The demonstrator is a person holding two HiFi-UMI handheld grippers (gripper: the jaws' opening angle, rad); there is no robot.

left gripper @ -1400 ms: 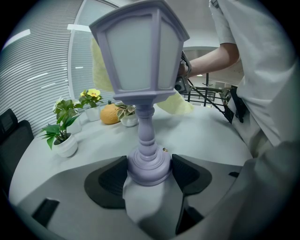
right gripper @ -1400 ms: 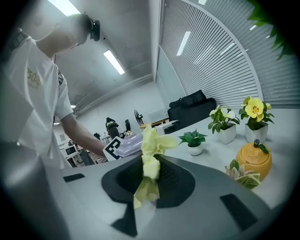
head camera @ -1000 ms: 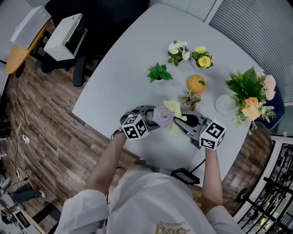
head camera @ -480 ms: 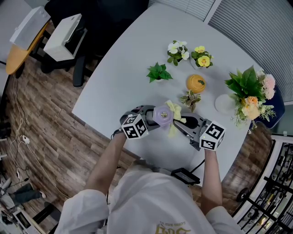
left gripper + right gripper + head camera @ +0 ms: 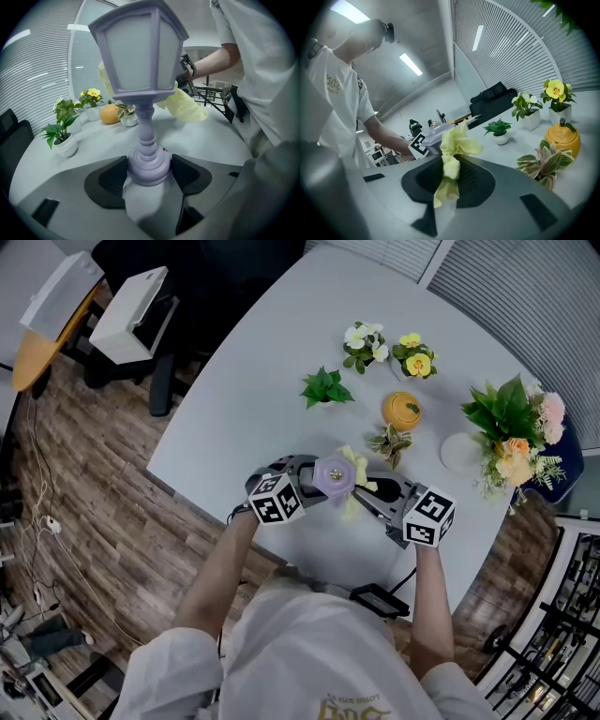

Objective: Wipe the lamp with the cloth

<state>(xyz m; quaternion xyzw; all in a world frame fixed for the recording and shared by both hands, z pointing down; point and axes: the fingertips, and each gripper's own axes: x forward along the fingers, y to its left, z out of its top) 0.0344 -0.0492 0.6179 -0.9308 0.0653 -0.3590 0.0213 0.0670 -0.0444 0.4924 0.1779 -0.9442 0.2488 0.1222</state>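
Seemingly mid-wipe, the lilac lamp (image 5: pixel 140 61) is held toward 6 o'clock of the surface (image 5: pixel 244 399), its base clamped in the left hand-held gripper (image 5: pixel 149 171), while the right hand-held gripper (image 5: pixel 451 180) pinches the yellow cloth (image 5: pixel 457 143) against its head's 2 o'clock side; other faces likely remain.

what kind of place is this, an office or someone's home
Most likely an office or lab workroom, not a home: a big white table with a dark office chair behind it, slatted blinds along the wall, and ceiling strip lights.
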